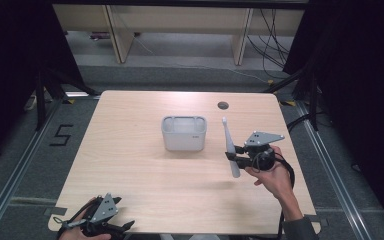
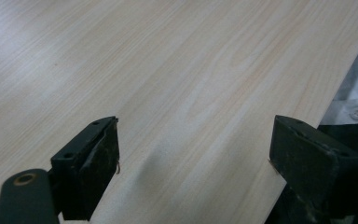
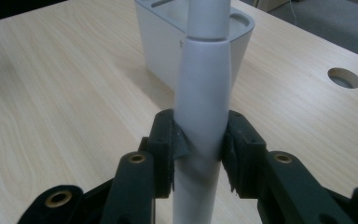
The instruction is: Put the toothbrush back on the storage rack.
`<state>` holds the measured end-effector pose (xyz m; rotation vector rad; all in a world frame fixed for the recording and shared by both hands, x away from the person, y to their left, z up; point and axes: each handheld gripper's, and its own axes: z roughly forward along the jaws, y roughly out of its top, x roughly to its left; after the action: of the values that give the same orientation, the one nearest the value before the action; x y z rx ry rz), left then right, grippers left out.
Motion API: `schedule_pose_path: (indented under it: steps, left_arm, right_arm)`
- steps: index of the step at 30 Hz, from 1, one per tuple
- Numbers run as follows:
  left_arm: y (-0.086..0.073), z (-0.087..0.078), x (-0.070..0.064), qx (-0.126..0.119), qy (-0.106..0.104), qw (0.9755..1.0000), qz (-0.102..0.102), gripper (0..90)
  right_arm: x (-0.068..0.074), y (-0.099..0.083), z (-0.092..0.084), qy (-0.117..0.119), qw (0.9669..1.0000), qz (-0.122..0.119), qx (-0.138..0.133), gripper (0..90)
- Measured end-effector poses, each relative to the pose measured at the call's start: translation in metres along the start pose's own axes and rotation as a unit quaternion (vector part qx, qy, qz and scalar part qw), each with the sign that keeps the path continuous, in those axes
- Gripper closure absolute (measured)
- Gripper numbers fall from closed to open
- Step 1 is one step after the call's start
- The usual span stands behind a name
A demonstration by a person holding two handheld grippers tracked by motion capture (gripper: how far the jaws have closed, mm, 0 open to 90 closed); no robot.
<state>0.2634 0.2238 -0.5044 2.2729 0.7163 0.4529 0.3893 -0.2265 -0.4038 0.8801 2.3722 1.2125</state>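
A long white utensil handle [image 1: 229, 146] hangs above the table, and my right gripper [image 1: 236, 157] is shut on its thick lower part. In the right gripper view the handle [image 3: 203, 112] stands between the two black pads [image 3: 168, 144], which press on both its sides. A grey-white rectangular holder [image 1: 184, 133] stands at the table's middle, just left of the utensil; in the right gripper view this holder [image 3: 161, 46] sits behind the handle. My left gripper [image 1: 125, 227] rests at the table's near left edge, open with nothing between its fingers [image 2: 100, 161].
The light wooden table [image 1: 130, 165] has a round cable hole [image 1: 223, 105] at its far right. Black frame legs and cables stand on the floor beyond the far edge. The person's right hand [image 1: 275, 175] holds the gripper from the near right.
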Motion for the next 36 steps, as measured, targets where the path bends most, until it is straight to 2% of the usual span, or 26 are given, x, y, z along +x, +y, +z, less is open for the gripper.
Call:
schedule_pose_path:
  steps: [3,7,8,10,11,14,17,19,21,22,23,25,27,28,29,31,32,33,34,35,36]
  left_arm:
    - [0.0,-0.001,0.001,-0.001,0.0,1.0,0.008,15.7]
    - [0.001,-0.001,0.001,-0.002,0.002,1.0,0.006,15.7]
    - [0.0,-0.001,0.001,-0.003,0.0,1.0,0.004,15.7]
    - [0.0,-0.001,0.0,-0.001,0.001,1.0,0.006,15.7]
    - [0.0,-0.001,0.0,0.0,0.001,1.0,0.002,15.7]
    - [0.001,-0.001,0.002,-0.001,0.003,1.0,0.007,15.7]
    - [0.0,-0.001,0.001,0.0,0.001,1.0,0.007,15.7]
    - [0.0,-0.001,0.001,-0.004,0.003,1.0,0.006,15.7]
    - [0.0,-0.001,0.0,-0.003,-0.001,1.0,-0.001,15.7]
    - [0.0,-0.001,0.001,-0.002,0.002,1.0,0.007,15.7]
    - [0.0,-0.001,0.001,0.001,0.001,1.0,0.009,15.7]
    - [0.001,-0.001,0.001,-0.002,0.004,1.0,0.006,15.7]
    - [0.0,-0.001,0.0,-0.005,-0.001,1.0,0.001,15.7]
    - [0.0,-0.001,0.001,-0.001,0.0,1.0,0.007,15.7]
    - [0.0,-0.001,0.001,-0.001,0.001,1.0,0.006,15.7]
    - [0.0,-0.001,0.0,-0.004,-0.001,1.0,0.004,15.7]
    - [0.0,-0.001,0.001,-0.004,-0.002,1.0,0.008,15.7]
    - [0.0,-0.001,0.001,-0.002,-0.002,1.0,0.007,15.7]
    - [0.0,-0.001,0.001,-0.003,-0.002,1.0,0.004,15.7]
    - [0.0,-0.001,0.001,-0.004,-0.001,1.0,0.005,15.7]
    - [0.0,-0.001,0.001,-0.004,-0.001,1.0,0.006,15.7]
  right_arm:
    - [-0.002,0.004,0.001,0.002,0.9999,0.006,-0.008,66.7]
    - [-0.005,0.009,0.002,-0.004,0.9997,0.009,-0.023,66.7]
    - [-0.003,0.01,0.003,-0.004,0.9994,0.022,-0.027,66.7]
    - [-0.005,0.014,0.004,-0.004,0.9995,0.012,-0.028,66.7]
    - [-0.005,0.016,0.005,-0.007,0.9994,0.011,-0.032,66.7]
    - [-0.006,0.02,0.006,-0.005,0.9992,0.016,-0.035,66.7]
    - [-0.009,0.028,0.01,-0.01,0.9986,0.01,-0.051,66.7]
    - [-0.007,0.03,0.011,-0.011,0.9983,0.024,-0.052,66.7]
    - [-0.008,0.032,0.012,-0.005,0.9983,0.021,-0.054,66.7]
    - [-0.008,0.035,0.015,-0.008,0.9979,0.021,-0.061,66.7]
    - [-0.009,0.037,0.015,-0.008,0.9982,0.019,-0.056,66.7]
    - [-0.008,0.04,0.019,-0.01,0.9973,0.031,-0.065,66.7]
    - [-0.01,0.042,0.02,-0.01,0.9977,0.025,-0.062,66.7]
    - [-0.011,0.044,0.023,-0.015,0.9968,0.023,-0.075,66.7]
    - [-0.011,0.045,0.022,-0.01,0.9973,0.03,-0.067,66.7]
    - [-0.012,0.048,0.025,-0.013,0.9968,0.028,-0.073,66.7]
    - [-0.013,0.05,0.025,-0.007,0.9971,0.028,-0.071,66.7]
    - [-0.011,0.051,0.026,-0.008,0.9966,0.038,-0.072,66.7]
    - [-0.014,0.052,0.027,-0.012,0.9968,0.026,-0.075,66.7]
    - [-0.013,0.054,0.028,-0.006,0.9968,0.034,-0.073,66.7]
    - [-0.012,0.055,0.029,-0.01,0.9963,0.044,-0.073,66.7]
